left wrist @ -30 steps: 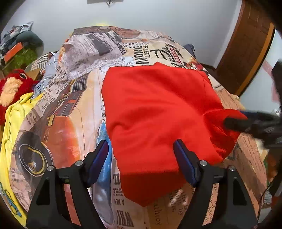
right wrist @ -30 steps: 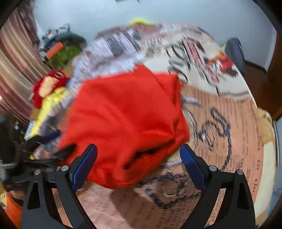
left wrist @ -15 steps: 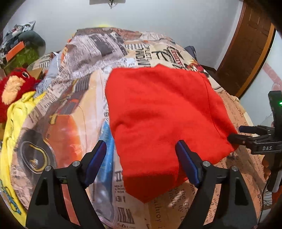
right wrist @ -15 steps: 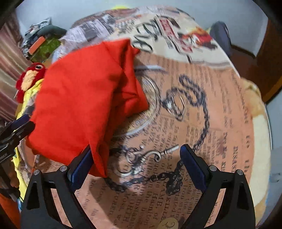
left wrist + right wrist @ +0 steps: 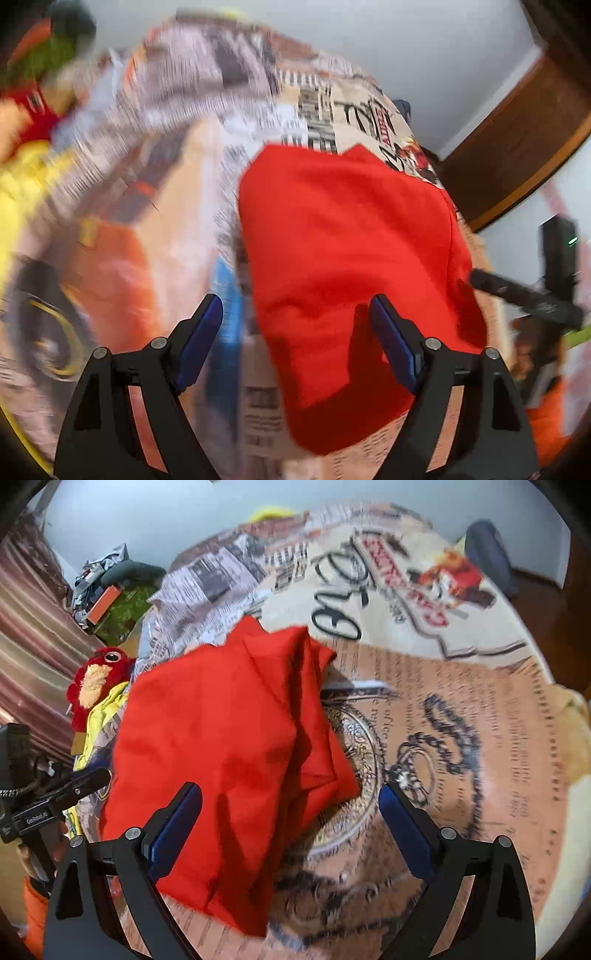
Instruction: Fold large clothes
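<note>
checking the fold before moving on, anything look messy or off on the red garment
Yes. The red garment is folded unevenly: on its right side, layers bunch up and stick out in ridges instead of lying flat on the bedspread. Both grippers are open, holding nothing.

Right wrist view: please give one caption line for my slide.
Open right gripper above a folded red garment on the newspaper-print bedspread.

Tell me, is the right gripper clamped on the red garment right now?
No, the right gripper is open, its blue pads spread wide above the red garment on the bed.
</note>
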### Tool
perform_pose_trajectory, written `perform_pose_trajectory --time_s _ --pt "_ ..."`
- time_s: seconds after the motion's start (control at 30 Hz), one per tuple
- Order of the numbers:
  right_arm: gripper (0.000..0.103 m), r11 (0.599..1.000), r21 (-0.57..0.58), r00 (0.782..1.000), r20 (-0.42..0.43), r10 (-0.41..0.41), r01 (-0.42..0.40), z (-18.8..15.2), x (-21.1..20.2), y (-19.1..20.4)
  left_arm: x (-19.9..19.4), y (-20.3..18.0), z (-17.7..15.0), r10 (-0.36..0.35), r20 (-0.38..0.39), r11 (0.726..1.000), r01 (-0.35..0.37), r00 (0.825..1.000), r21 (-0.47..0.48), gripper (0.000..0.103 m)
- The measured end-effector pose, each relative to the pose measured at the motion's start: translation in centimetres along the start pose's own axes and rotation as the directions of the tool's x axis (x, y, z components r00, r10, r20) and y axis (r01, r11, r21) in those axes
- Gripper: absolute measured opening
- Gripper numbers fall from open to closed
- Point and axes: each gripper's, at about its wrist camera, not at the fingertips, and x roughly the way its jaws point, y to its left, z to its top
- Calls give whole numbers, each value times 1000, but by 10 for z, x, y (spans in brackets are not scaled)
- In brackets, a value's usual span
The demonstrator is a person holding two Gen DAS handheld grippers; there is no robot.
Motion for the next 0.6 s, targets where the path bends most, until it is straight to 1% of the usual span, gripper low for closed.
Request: perform_pose_trajectory --time_s 0.03,0.1,0.13,0.17,0.23,0.27,0.33,0.4,0.47,0.53,0.57,0.6 --pt "95 1000 5 1000 -15 4 -4 0 5 -2 10 4 3 -38 -25 999 38 999 -22 81" --pt "95 1000 9 999 -44 21 -21 5 17 -6 24 9 6 -87 -47 995 85 995 -50 81" --pt "95 999 9 997 -60 41 -41 7 24 -8 29 11 8 -104 -51 993 101 993 -62 81" --pt "95 997 16 994 -81 75 -74 10 32 -10 36 15 12 -136 -59 988 131 989 -86 82" --pt "95 990 42 983 -121 135 -131 12 42 -14 49 22 17 -204 -67 971 193 977 -142 83" --pt "96 987 55 979 -126 158 -152 14 47 -16 54 25 19 -230 -67 961 216 971 -170 83" --pt "96 984 46 979 -103 176 -172 18 47 -14 63 30 24 -270 -66 945 251 961 -208 84" --pt "96 977 35 973 -92 214 -211 21 48 -11 70 35 26 -313 -55 924 290 948 -249 86" --pt "96 966 44 963 -79 259 -256 24 52 -10 77 40 28 -347 -54 905 320 936 -280 87" --pt "96 961 61 959 -74 272 -268 26 55 -12 80 44 29 -378 -43 885 347 925 -311 86" --pt "91 958 66 957 -68 282 -278 27 54 -11 81 45 29 -383 -41 881 352 923 -316 86" --pt "82 955 70 953 -68 294 -289 28 54 -12 81 45 30 -383 -41 880 351 923 -319 86"
